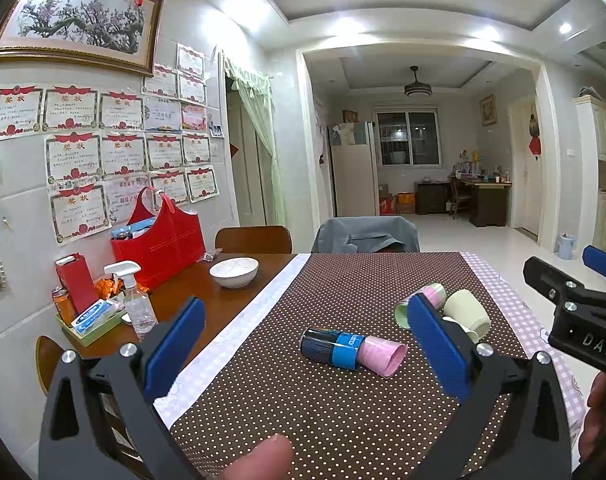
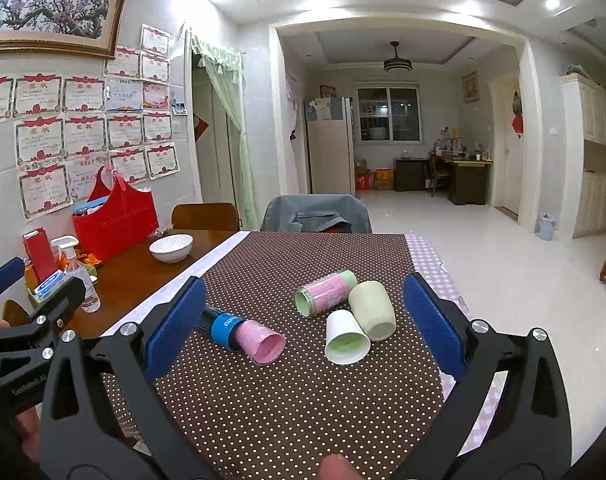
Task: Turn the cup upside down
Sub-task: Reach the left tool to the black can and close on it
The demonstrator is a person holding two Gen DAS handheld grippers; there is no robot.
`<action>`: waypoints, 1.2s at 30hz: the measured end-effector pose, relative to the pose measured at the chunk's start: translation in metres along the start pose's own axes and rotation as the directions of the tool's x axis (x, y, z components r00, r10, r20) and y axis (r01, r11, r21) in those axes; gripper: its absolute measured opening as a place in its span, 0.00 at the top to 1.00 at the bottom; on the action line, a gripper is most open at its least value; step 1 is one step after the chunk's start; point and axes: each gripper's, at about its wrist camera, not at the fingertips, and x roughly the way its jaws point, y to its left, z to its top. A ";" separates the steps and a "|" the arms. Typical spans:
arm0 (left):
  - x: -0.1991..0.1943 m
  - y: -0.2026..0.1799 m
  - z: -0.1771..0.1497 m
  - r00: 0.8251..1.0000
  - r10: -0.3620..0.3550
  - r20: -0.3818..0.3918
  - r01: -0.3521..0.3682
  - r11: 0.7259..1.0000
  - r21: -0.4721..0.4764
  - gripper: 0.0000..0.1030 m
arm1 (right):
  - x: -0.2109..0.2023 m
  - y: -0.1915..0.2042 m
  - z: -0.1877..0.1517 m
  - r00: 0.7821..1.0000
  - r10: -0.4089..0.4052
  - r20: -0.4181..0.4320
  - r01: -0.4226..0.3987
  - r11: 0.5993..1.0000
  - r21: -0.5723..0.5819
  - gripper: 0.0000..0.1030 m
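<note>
Several cups lie on their sides on the brown dotted cloth. A black, blue and pink cup lies at the left, also in the left wrist view. A pink and green cup, a pale green cup and a white cup lie together at the right. In the left wrist view the pale green cup is partly hidden by my finger. My left gripper is open and empty above the near cloth. My right gripper is open and empty, short of the cups.
A white bowl, a red bag, a spray bottle and boxes stand on the bare wooden table at the left. Chairs stand at the far edge. A checked cloth edges the right side.
</note>
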 end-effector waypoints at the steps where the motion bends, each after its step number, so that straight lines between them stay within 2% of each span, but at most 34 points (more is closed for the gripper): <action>1: 0.000 0.000 0.000 1.000 0.001 0.000 -0.001 1.000 0.001 0.04 | 0.000 0.000 0.000 1.000 0.000 0.000 0.000 1.000 0.000 0.06; 11: 0.014 -0.003 -0.003 1.000 -0.002 -0.030 0.003 0.999 0.034 0.04 | 0.014 0.000 0.000 1.000 0.007 -0.023 -0.007 1.000 -0.004 0.06; 20: 0.065 -0.006 -0.011 0.994 -0.002 -0.113 0.013 0.995 0.095 0.04 | 0.062 -0.004 -0.003 0.995 0.005 -0.096 -0.006 1.000 -0.006 0.06; 25: 0.104 0.000 -0.015 0.985 -0.013 -0.173 0.039 0.989 0.146 0.04 | 0.098 -0.006 -0.010 0.986 0.005 -0.166 -0.005 1.000 0.000 0.06; 28: 0.135 0.004 -0.019 0.977 -0.017 -0.215 0.060 0.978 0.199 0.04 | 0.120 -0.007 -0.016 0.977 0.007 -0.214 -0.009 1.000 -0.006 0.06; 31: 0.170 0.005 -0.026 0.962 -0.044 -0.269 0.112 0.963 0.245 0.04 | 0.143 -0.007 -0.022 0.965 0.007 -0.263 -0.011 1.000 -0.011 0.06; 35: 0.208 -0.002 -0.037 0.945 -0.073 -0.320 0.184 0.925 0.333 0.04 | 0.171 -0.010 -0.029 0.948 0.005 -0.319 -0.009 1.000 -0.012 0.06; 36: 0.218 -0.004 -0.041 0.939 -0.082 -0.335 0.209 0.907 0.364 0.04 | 0.179 -0.012 -0.031 0.942 0.007 -0.336 -0.012 1.000 -0.012 0.06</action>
